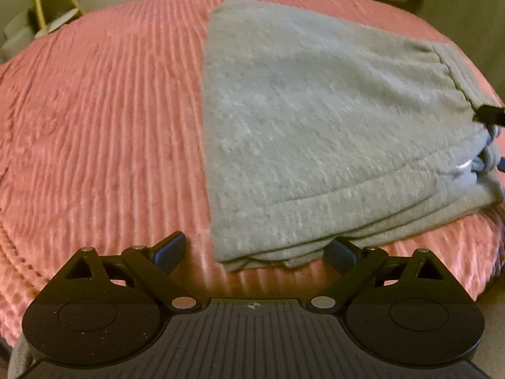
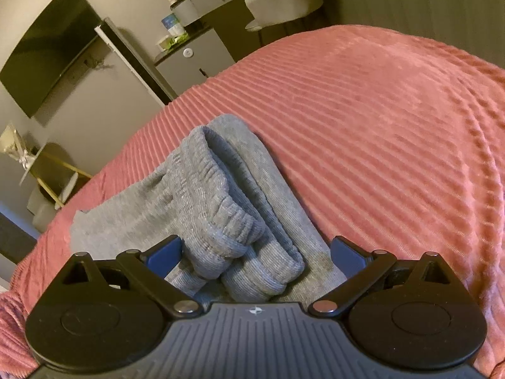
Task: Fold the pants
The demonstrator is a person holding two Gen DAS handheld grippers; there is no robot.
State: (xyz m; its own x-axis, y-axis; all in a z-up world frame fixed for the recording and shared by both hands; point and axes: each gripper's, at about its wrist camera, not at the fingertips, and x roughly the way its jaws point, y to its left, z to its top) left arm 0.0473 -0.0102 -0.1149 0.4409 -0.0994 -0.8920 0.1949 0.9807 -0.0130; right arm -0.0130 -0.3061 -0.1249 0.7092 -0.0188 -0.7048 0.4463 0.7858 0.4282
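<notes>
Both grippers stand with jaws spread wide and nothing clamped. Left gripper (image 1: 254, 251) points steeply down at the near corner of the gray pants (image 1: 315, 132), its pads either side of the stacked edges but apart from them. Right gripper (image 2: 255, 254) straddles the ribbed cuffs (image 2: 227, 221) at the other end, pads clear of the cloth. One pair of pants lies on the pink ribbed bedspread (image 1: 104, 120), folded into a compact bundle; several layers show at the near edge, and two cuffs are rolled side by side. Judged from this lie, the fold is nearly complete, and each gripper is placed to square or take up its end.
</notes>
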